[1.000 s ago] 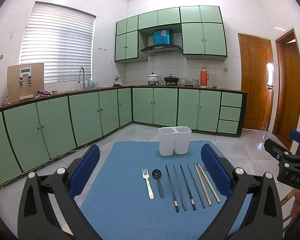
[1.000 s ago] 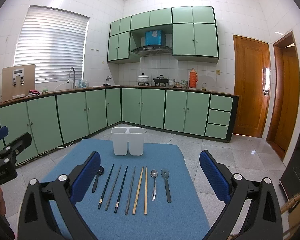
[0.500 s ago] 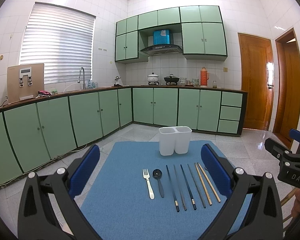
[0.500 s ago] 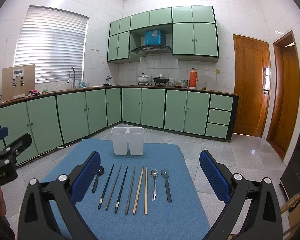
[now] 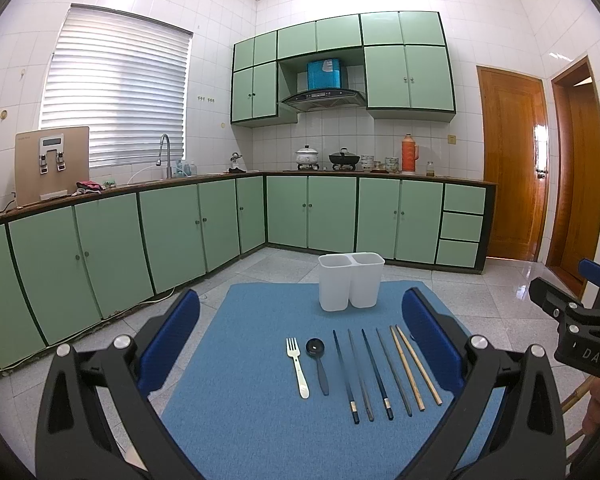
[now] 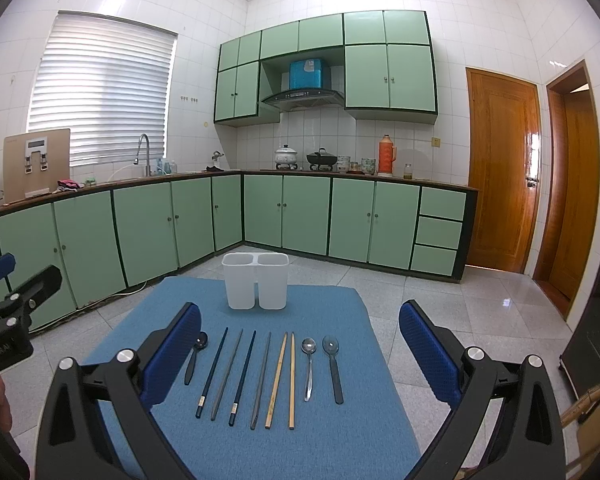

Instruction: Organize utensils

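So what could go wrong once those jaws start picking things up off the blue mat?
The chopsticks are thin and lie flat and close together on the blue mat, so wide jaws might catch two at once or slip off. The white holder stands free and looks light; a long utensil poked against its rim might tip it. The metal spoon and black spoon lie side by side, so grabbing one could nudge the other.

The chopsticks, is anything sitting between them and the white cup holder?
No, nothing visible. Only bare blue mat lies between the chopsticks and the white holder, which stands just beyond their far tips.
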`<state>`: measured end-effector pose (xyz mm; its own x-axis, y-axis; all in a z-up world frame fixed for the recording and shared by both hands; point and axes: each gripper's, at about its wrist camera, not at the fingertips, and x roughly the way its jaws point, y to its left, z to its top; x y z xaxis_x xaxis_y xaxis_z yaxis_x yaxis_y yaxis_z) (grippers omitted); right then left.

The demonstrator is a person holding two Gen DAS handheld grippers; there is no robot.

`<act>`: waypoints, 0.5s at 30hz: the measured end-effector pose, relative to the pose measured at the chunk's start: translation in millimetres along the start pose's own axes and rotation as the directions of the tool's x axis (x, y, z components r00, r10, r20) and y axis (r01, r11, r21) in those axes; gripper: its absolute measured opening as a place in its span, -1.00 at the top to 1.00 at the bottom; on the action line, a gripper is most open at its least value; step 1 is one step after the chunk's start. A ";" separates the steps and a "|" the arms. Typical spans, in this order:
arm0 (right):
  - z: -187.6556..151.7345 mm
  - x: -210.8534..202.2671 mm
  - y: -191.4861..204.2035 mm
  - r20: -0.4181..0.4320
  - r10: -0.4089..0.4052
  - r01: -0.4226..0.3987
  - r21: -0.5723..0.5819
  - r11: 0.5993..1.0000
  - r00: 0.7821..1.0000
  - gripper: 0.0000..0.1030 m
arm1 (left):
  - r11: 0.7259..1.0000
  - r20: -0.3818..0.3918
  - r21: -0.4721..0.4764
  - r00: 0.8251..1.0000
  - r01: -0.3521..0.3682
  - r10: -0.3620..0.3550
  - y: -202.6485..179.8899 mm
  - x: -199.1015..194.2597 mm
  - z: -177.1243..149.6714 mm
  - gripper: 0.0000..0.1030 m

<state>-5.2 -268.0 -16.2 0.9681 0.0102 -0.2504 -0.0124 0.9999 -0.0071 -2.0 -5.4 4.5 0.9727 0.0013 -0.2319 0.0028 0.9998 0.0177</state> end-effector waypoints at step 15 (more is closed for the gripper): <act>-1.4 1.5 -0.6 -0.003 0.001 -0.001 0.001 1.000 1.000 -0.88 | 1.000 -0.001 -0.002 1.000 -0.002 0.002 2.4 -0.7 0.7 -0.90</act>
<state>-4.0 -268.6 -18.0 0.9674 0.0109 -0.2531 -0.0129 0.9999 -0.0065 -2.5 -3.0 5.3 0.9726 0.0031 -0.2326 0.0008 0.9999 0.0165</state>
